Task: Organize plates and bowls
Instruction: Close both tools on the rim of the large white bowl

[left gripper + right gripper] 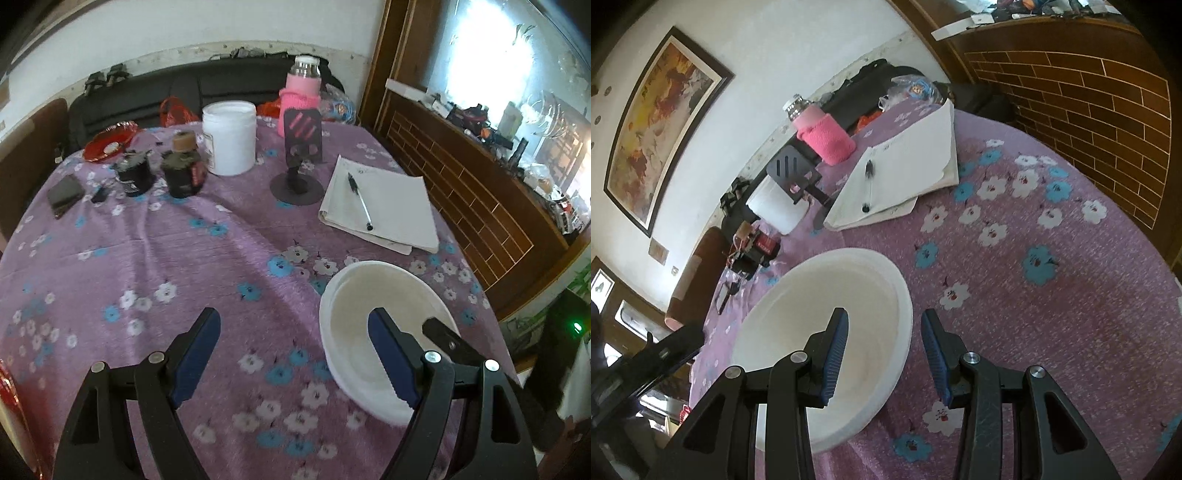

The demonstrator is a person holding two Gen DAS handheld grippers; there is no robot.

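Note:
A white bowl sits on the purple flowered tablecloth near the table's right edge; its rim looks doubled, as if two bowls were nested. My left gripper hovers open and wide, with its right finger over the bowl's hollow, its left finger over bare cloth, and nothing between them but cloth. In the right wrist view my right gripper straddles the rim of the bowl, left finger inside and right finger outside, with a gap on both sides. One of its black fingers shows in the left wrist view.
Behind the bowl lies a white notebook with a pen. Farther back stand a phone stand, a white jar, a pink-sleeved bottle, two dark jars and a red dish. A wooden cabinet flanks the table's right edge.

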